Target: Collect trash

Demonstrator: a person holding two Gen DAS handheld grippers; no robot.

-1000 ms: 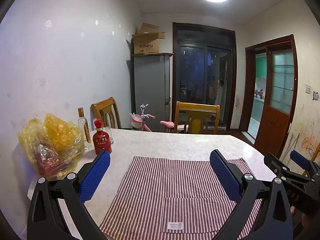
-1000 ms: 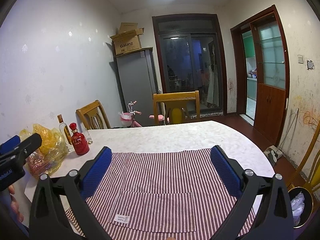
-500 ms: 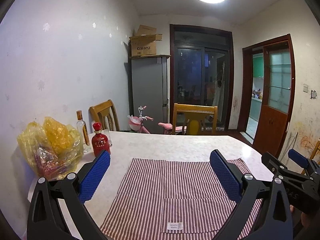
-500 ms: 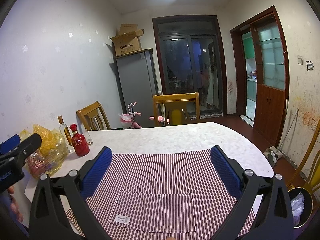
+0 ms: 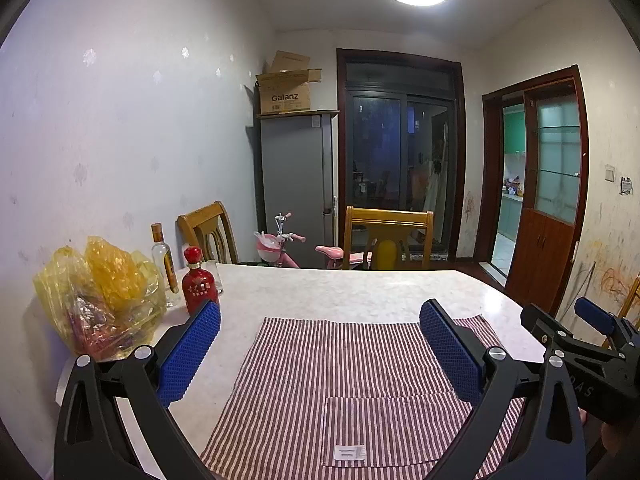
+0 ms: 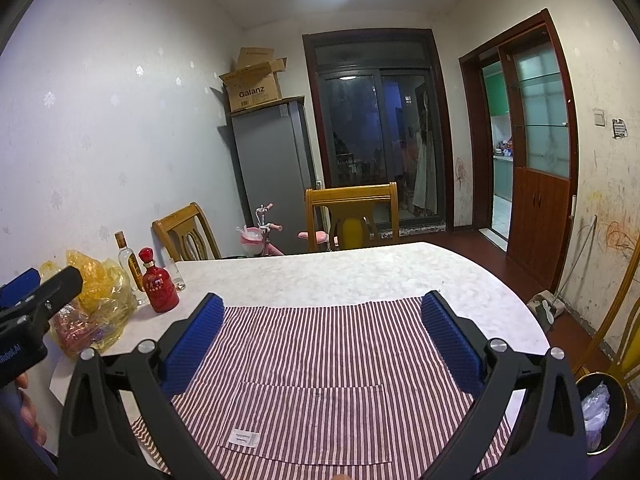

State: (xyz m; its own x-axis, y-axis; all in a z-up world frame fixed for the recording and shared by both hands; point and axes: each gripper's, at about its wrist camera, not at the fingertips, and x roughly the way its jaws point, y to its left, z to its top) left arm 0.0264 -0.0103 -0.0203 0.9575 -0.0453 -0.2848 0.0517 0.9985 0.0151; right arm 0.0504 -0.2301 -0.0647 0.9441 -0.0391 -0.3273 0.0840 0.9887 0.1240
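A striped red-and-white cloth (image 5: 352,380) (image 6: 320,360) lies flat on the pale marble table (image 5: 340,292) (image 6: 340,272). My left gripper (image 5: 320,348) hovers open over the cloth's near left part, holding nothing. My right gripper (image 6: 322,340) is open above the cloth too, empty. A dark trash bin (image 6: 600,412) with a white liner stands on the floor at the right, below the table edge. A yellow plastic bag (image 5: 100,300) (image 6: 92,308) of wrappers sits at the table's left edge. No loose trash shows on the cloth.
A red bottle (image 5: 199,286) (image 6: 159,286), a clear bottle (image 5: 164,260) (image 6: 128,262) and a glass (image 6: 176,274) stand beside the bag. Wooden chairs (image 5: 388,236) (image 6: 352,212) ring the table. A grey fridge (image 5: 298,184), a pink tricycle (image 5: 288,248) and a doorway (image 6: 520,152) lie beyond.
Both views have tilted up slightly, so the table and cloth sit a little lower in frame. The jaws have not changed their spread.
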